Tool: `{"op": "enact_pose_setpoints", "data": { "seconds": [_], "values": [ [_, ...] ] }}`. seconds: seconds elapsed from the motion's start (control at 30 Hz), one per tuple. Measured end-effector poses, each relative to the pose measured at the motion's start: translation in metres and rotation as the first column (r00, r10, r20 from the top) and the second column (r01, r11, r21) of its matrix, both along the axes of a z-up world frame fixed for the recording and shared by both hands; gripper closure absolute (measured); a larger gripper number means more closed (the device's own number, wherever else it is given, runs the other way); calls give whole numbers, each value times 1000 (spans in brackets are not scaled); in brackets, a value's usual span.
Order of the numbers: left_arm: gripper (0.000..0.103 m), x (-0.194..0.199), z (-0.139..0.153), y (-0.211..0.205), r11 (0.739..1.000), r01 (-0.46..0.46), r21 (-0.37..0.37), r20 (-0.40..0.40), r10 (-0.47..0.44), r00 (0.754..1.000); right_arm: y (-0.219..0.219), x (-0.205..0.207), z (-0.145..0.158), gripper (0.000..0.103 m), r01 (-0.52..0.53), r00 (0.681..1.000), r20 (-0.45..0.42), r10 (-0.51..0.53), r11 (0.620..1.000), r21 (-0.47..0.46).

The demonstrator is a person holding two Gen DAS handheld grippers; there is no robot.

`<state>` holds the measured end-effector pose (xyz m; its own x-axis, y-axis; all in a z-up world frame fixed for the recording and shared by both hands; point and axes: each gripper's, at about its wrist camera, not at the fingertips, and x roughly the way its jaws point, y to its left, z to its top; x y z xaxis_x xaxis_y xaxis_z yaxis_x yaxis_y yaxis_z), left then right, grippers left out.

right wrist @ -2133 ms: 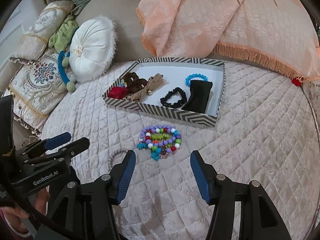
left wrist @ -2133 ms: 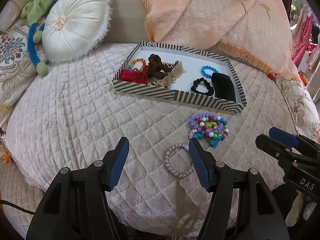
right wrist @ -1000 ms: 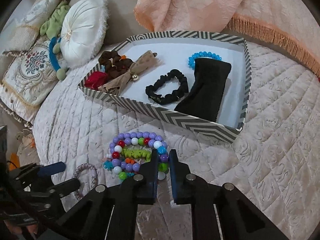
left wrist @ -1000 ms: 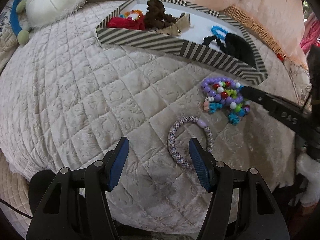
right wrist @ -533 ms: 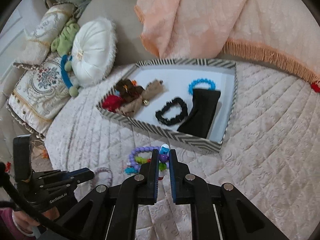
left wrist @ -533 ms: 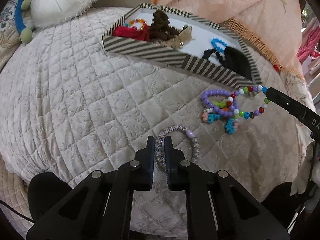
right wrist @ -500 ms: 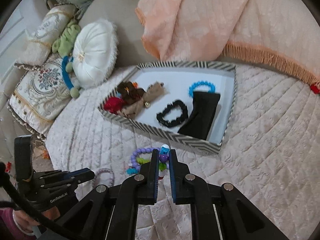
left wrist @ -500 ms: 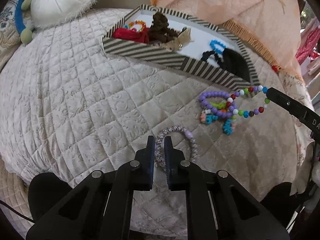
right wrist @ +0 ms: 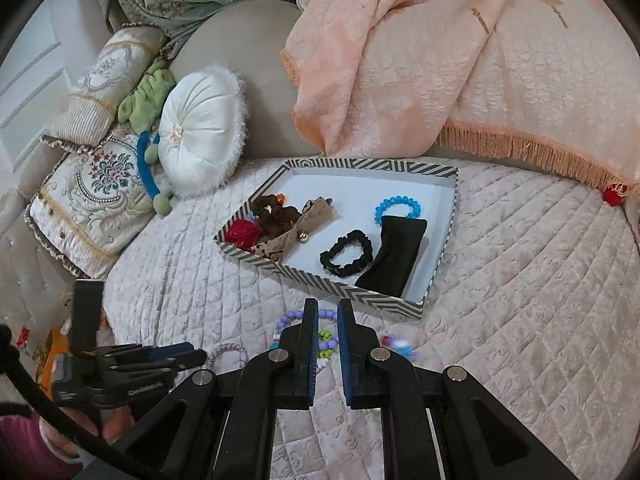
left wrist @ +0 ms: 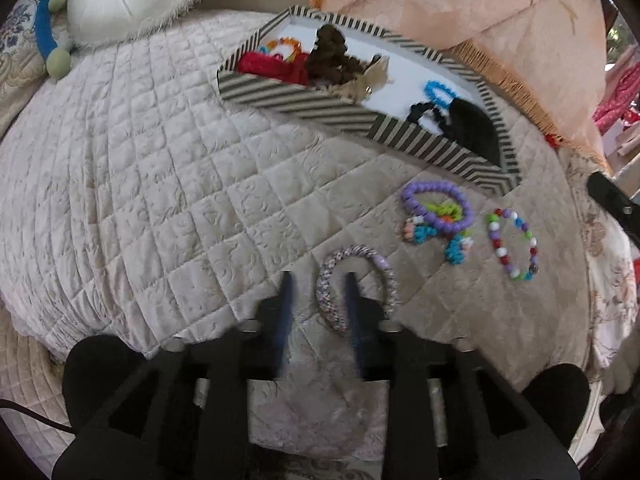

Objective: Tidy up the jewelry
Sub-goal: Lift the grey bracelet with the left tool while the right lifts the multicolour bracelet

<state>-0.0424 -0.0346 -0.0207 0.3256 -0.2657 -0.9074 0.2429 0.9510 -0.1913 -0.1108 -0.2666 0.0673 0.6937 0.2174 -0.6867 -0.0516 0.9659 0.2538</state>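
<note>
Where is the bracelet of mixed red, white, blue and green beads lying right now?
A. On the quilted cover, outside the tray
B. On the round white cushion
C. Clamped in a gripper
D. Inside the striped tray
A. The bracelet of mixed red, white, blue and green beads lies flat on the quilted beige cover, to the right of the purple bead bracelet, outside the black-and-white striped tray, no gripper touching it.

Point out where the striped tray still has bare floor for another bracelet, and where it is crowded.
In the striped tray, the white floor is bare along the back wall, behind the blue bead bracelet, and in a strip between the tan bow and the black scrunchie. The left corner is crowded: red scrunchie, brown scrunchie and bow are piled together.
</note>
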Motion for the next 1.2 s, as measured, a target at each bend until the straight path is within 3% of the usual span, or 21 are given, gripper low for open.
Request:
{"op": "enact_pose_setpoints", "data": {
  "seconds": [0.13, 0.33, 0.4, 0.47, 0.67, 0.73, 0.83, 0.87, 1.2],
  "values": [
    [60, 3, -12, -8, 999, 11, 36, -12, -11, 1000, -7, 4, -17, 94, 6, 997, -72, -6, 1000, -8],
    [58, 5, -24, -18, 998, 16, 69, -10, -15, 1000, -31, 13, -73, 86, 85, 970, -214, -115, 986, -146],
    [58, 8, -25, -20, 998, 15, 69, -12, -14, 1000, -45, 23, -91, 84, 106, 942, -307, -134, 989, -106],
    [58, 9, -25, -22, 998, 11, 65, -15, -10, 1000, -48, 31, -99, 75, 90, 934, -338, -115, 992, -89],
    [58, 11, -27, -23, 997, 25, 70, -15, -24, 1000, -37, 46, -105, 73, 41, 939, -328, -98, 983, -177],
    [58, 11, -27, -25, 996, 33, 79, -3, -33, 999, -34, 49, -105, 78, 21, 944, -318, -86, 979, -204],
    [91, 9, -25, -23, 996, 33, 82, 22, -35, 999, -36, 48, -101, 90, 14, 951, -300, -72, 981, -191],
    [94, 10, -25, -21, 997, 33, 66, 19, -34, 999, -37, 47, -98, 91, 14, 954, -292, -68, 983, -181],
    [96, 9, 19, -1, 998, 33, -53, 44, -31, 999, -22, 13, -32, 95, 4, 991, -131, -24, 988, -152]
  ]
}}
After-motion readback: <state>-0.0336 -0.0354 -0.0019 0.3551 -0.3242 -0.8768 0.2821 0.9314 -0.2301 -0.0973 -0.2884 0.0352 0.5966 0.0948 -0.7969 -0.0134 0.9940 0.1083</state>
